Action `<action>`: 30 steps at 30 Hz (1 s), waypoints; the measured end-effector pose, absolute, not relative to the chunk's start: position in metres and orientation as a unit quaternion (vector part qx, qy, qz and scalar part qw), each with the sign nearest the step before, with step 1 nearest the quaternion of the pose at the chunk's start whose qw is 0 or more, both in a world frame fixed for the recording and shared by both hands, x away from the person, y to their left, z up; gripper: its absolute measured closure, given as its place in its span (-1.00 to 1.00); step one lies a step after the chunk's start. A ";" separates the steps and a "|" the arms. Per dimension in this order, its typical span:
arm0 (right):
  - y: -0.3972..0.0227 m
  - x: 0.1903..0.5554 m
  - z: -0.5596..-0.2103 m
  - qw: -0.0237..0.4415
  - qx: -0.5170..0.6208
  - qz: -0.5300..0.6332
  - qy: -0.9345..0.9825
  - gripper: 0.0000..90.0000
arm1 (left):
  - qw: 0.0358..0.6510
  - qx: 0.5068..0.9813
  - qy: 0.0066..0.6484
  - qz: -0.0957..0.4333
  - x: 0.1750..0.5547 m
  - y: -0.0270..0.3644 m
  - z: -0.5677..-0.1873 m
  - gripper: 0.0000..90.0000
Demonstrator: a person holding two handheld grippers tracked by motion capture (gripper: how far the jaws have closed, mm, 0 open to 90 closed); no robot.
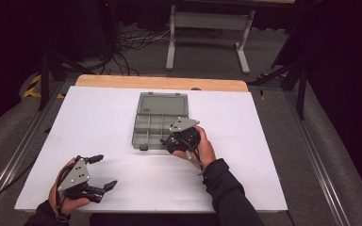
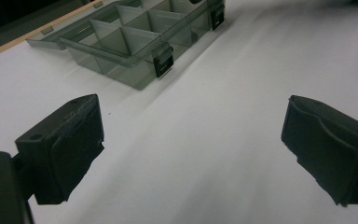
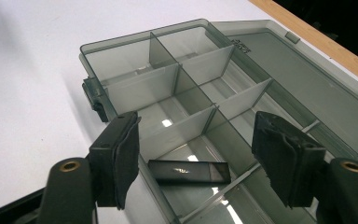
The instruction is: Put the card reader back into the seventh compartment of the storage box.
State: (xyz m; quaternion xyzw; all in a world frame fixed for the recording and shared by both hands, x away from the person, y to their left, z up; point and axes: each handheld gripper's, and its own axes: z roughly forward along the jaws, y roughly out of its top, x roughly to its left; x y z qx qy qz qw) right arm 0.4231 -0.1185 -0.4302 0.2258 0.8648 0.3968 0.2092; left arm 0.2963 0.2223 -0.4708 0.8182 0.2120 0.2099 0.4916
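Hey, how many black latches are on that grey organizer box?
2. Both sit on the front wall of the organizer box, seen in the left gripper view: the near latch close to the camera, the far latch toward the wall's other end. More could be hidden.

Bright white table (image 1: 99,127) under overhead light, dark surroundings; soft focus, glare inside the box (image 3: 182,100)
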 end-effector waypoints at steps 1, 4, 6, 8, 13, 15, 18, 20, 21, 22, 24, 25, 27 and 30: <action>-0.119 0.423 -0.430 0.210 0.226 0.397 0.865 -0.25 | 0.491 0.818 0.212 0.210 0.296 0.222 -0.471 -0.86; -0.119 0.423 -0.430 0.210 0.227 0.399 0.863 -0.26 | 0.491 0.819 0.214 0.208 0.296 0.222 -0.471 -0.86; -0.119 0.423 -0.429 0.211 0.227 0.399 0.863 -0.27 | 0.490 0.819 0.213 0.209 0.297 0.222 -0.471 -0.86; -0.121 0.422 -0.428 0.215 0.230 0.405 0.859 -0.30 | 0.491 0.819 0.214 0.208 0.297 0.221 -0.472 -0.86; -0.122 0.419 -0.423 0.223 0.228 0.414 0.852 -0.34 | 0.491 0.817 0.215 0.212 0.297 0.223 -0.471 -0.86; -0.122 0.419 -0.422 0.224 0.227 0.416 0.852 -0.34 | 0.490 0.818 0.215 0.211 0.297 0.223 -0.471 -0.86; -0.123 0.417 -0.419 0.229 0.224 0.420 0.849 -0.38 | 0.490 0.818 0.216 0.210 0.297 0.223 -0.471 -0.86; -0.123 0.416 -0.418 0.230 0.223 0.421 0.849 -0.41 | 0.490 0.818 0.216 0.211 0.297 0.222 -0.471 -0.86; -0.123 0.415 -0.418 0.232 0.224 0.421 0.848 -0.42 | 0.490 0.818 0.216 0.210 0.297 0.223 -0.471 -0.86; -0.123 0.415 -0.417 0.232 0.225 0.422 0.847 -0.43 | 0.489 0.819 0.216 0.210 0.297 0.223 -0.471 -0.86; -0.124 0.414 -0.416 0.233 0.224 0.424 0.846 -0.45 | 0.489 0.819 0.215 0.210 0.297 0.223 -0.471 -0.86; -0.124 0.413 -0.416 0.234 0.224 0.424 0.845 -0.47 | 0.489 0.819 0.215 0.210 0.297 0.223 -0.471 -0.86; -0.124 0.412 -0.415 0.234 0.224 0.427 0.844 -0.48 | 0.490 0.818 0.216 0.209 0.297 0.222 -0.472 -0.86; -0.124 0.411 -0.414 0.243 0.230 0.428 0.839 -0.52 | 0.488 0.820 0.215 0.207 0.297 0.223 -0.472 -0.86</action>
